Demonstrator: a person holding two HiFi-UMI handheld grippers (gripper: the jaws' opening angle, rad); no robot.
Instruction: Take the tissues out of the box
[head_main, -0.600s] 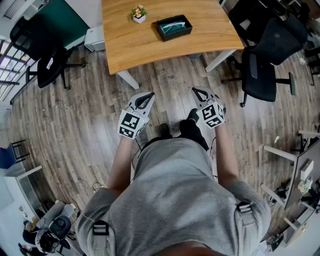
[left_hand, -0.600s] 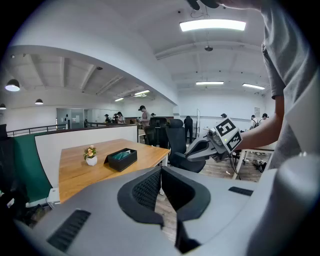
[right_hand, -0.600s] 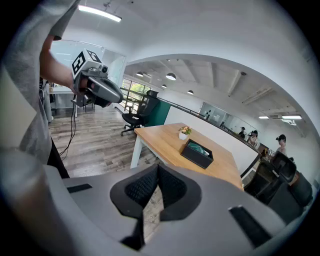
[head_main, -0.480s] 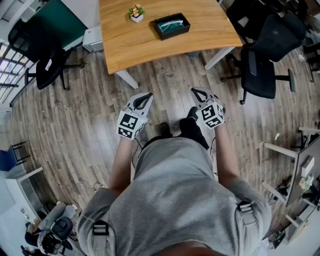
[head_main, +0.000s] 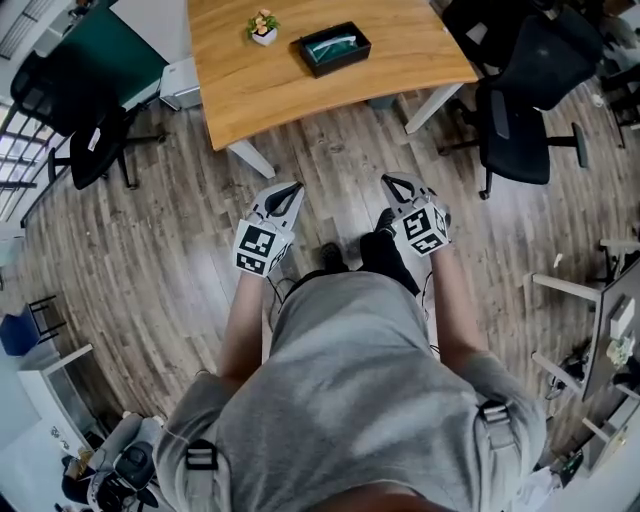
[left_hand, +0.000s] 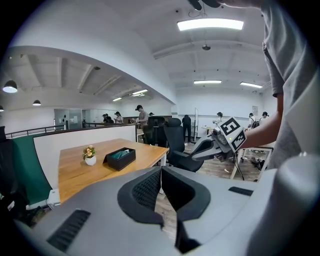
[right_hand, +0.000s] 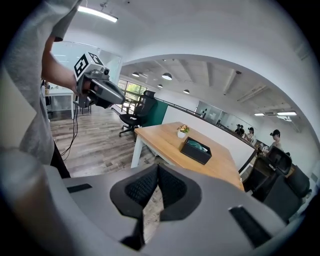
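A black tissue box (head_main: 331, 48) with a pale tissue showing in its top lies on the wooden table (head_main: 400, 70) far ahead of me; the same tissue box (left_hand: 120, 158) (right_hand: 196, 150) appears in both gripper views. My left gripper (head_main: 291, 188) and right gripper (head_main: 391, 181) hang over the floor in front of my body, well short of the table. Both are shut with nothing between the jaws. The right gripper (left_hand: 196, 151) shows at the right of the left gripper view, and the left gripper (right_hand: 121, 98) at the upper left of the right gripper view.
A small potted plant (head_main: 263, 28) stands on the table left of the box. Black office chairs (head_main: 525, 90) stand to the right of the table and another chair (head_main: 95, 140) to the left. White table legs (head_main: 250, 158) reach the wood floor. People stand far back in the room.
The table and box have slid up and left in the head view. Both grippers keep their place in front of my body and stay shut.
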